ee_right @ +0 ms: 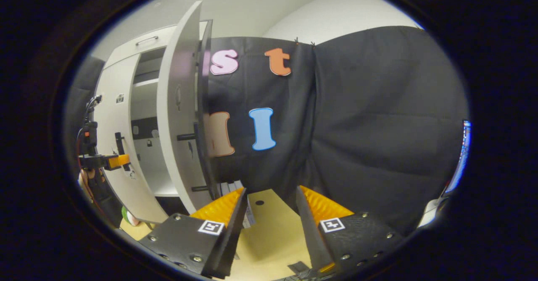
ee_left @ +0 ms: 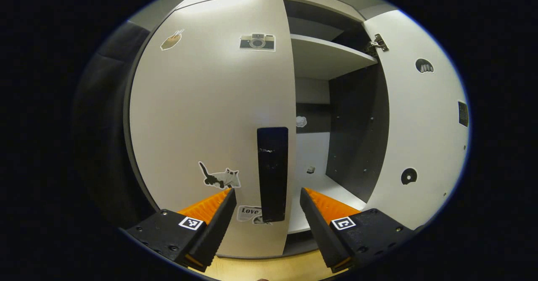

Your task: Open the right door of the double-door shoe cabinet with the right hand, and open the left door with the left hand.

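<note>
The left door (ee_left: 210, 117) has a smooth, matt, pale laminate-like face carrying flat paper-like stickers, and its handle (ee_left: 272, 174) is a dark, glossy bar with a few scuffs. The right door (ee_left: 420, 121) has the same smooth matt finish; a shiny metal hinge (ee_left: 379, 42) sits at its top inner corner. The cabinet's inner side panel (ee_left: 357, 134) looks dark and matt. The floor (ee_right: 269, 230) is smooth, yellowish, wood-like. The booth wall (ee_right: 378, 125) is matt, creased cloth.

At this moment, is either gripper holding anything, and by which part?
Nothing is held. The left gripper is open around the left door's handle, not pressing it; the right gripper is open.
</note>
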